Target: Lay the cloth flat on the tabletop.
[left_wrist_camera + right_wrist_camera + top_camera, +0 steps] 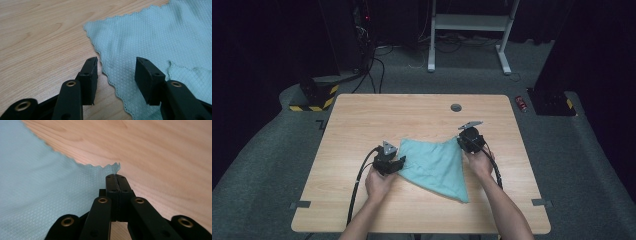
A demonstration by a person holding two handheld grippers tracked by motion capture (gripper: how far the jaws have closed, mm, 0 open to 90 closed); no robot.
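Observation:
A teal waffle-weave cloth (434,162) lies on the wooden table (412,110), folded into a rough triangle with its point toward the front edge. My left gripper (401,162) rests at the cloth's left corner, and its jaws stand open. In the left gripper view, the left gripper (116,65) straddles the scalloped edge of the cloth (155,32) without pressing on it. My right gripper (460,142) is at the cloth's upper right corner. In the right gripper view, the right gripper (116,176) is shut on that corner of the cloth (37,195), a small tip of fabric poking out past the pads.
A round cable hole (456,107) sits near the table's back edge. Grey tape marks (300,204) lie at the front corners. On the floor beyond stand a white desk frame (469,22), a yellow-black striped base (314,97) and a small red object (522,103).

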